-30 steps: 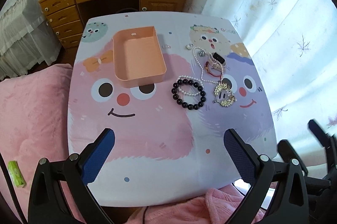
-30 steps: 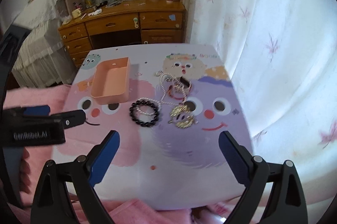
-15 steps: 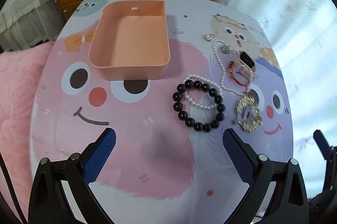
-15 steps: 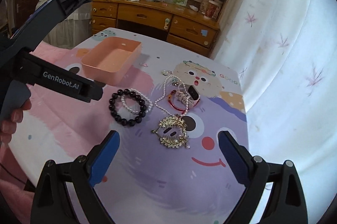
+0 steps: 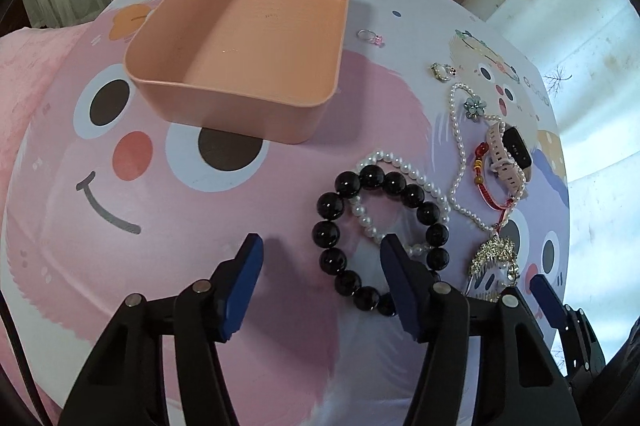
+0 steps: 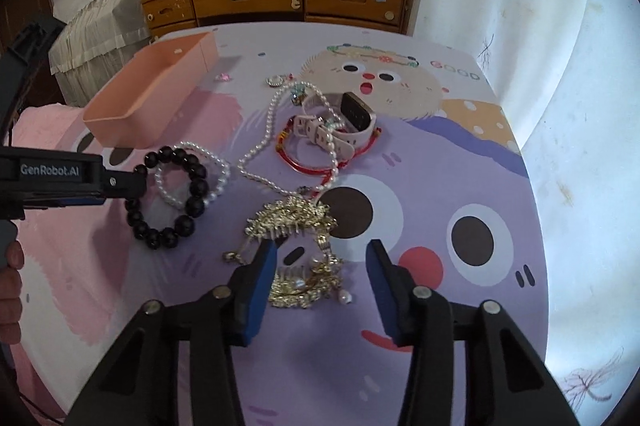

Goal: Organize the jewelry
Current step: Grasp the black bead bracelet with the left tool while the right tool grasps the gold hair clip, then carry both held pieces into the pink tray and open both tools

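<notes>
A black bead bracelet [image 5: 340, 201] lies on the cartoon-print table [image 5: 120, 266] with a small pearl bracelet [image 5: 400, 165] across it. My left gripper [image 5: 320, 258] is open; its left side of the bead ring lies between the jaws. A gold ornament [image 6: 296, 218] lies in front of my open right gripper [image 6: 320, 258]. A long pearl necklace [image 6: 272, 117], a red cord bracelet [image 6: 296, 161] and a pink watch [image 6: 344, 117] lie beyond it. The empty peach tray [image 5: 224, 105] stands behind.
Small rings [image 5: 370, 35] and a flower charm [image 5: 474, 105] lie near the tray's right side. A wooden desk with drawers [image 6: 280, 1] stands beyond the table, a white curtain [image 6: 540, 25] on the right, pink bedding [image 5: 24, 65] on the left.
Both grippers have moved forward and down toward the jewelry. Their jaws have narrowed but stay open. Nothing has been picked up.
</notes>
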A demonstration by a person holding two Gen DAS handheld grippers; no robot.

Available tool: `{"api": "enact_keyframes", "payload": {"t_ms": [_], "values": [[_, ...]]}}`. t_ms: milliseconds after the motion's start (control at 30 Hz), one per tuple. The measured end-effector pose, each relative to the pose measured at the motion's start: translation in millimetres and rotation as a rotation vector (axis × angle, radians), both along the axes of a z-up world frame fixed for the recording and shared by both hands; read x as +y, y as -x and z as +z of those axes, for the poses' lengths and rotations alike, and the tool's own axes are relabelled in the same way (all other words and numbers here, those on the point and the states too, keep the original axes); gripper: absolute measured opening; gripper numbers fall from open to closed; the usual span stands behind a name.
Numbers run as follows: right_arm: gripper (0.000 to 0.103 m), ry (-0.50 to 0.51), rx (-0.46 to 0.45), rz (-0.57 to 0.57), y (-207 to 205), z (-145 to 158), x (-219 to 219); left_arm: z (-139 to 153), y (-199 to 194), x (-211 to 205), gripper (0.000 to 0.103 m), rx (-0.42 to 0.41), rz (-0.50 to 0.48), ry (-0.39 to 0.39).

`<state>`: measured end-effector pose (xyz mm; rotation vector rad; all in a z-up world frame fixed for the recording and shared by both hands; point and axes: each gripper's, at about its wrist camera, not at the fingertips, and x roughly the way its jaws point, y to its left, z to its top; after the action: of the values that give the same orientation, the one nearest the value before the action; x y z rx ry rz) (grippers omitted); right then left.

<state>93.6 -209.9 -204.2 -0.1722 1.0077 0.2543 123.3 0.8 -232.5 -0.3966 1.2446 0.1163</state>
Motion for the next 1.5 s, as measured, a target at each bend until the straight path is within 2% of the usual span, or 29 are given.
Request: {"api": "enact_keyframes", "payload": {"t_ms": [67,233,300,333,400,533,800,967,1200,1367,1500], "values": [[0.032,-0.007,0.02,0.017,-3.8,-4.1,-2.8,-2.5,-3.7,-2.5,0.048,0.012,0.002,-0.001],[0.026,-0.02,0.044,0.06,-9.5,-9.6,-3.5,-3.8,-11.6,-10.7,0.04,0.019,-0.012,-0.05],[0.023,-0.024,0.048,0.063,-12.2,-11.0,-3.5,-3.8,-14.1,-14.6,0.028,0.021,-0.029,-0.078],[0.022,-0.028,0.046,0.063,-13.6,-11.4,-3.5,-4.1,-15.1,-16.2,0.013,0.019,-0.039,-0.087],[0.015,-0.037,0.046,0.065,-15.5,-11.6,-4.6,-3.7,-15.7,-18.6,0.013,0.015,-0.057,-0.103],[0.014,-0.039,0.035,0.089,-16.1,-10.0,-4.0,0.7,-14.9,-24.1,0.013,-0.006,-0.098,-0.137],[0.011,-0.076,0.003,0.101,-9.4,9.4,-0.5,30.2,-5.3,-17.6,0.013,-0.077,-0.161,-0.103],[0.011,-0.09,-0.014,0.094,-6.1,23.4,11.8,63.3,-1.9,-6.0,0.013,-0.147,-0.206,-0.052],[0.011,-0.104,-0.073,0.062,-3.7,58.4,42.5,117.6,-2.4,15.9,0.013,-0.248,-0.294,-0.046],[0.011,-0.147,-0.138,0.035,-9.1,87.8,77.6,155.0,-13.4,49.4,0.013,-0.327,-0.327,-0.056],[0.011,-0.197,-0.189,0.037,-17.9,100.4,109.4,163.0,-29.8,72.7,0.013,-0.37,-0.346,-0.069]]}}
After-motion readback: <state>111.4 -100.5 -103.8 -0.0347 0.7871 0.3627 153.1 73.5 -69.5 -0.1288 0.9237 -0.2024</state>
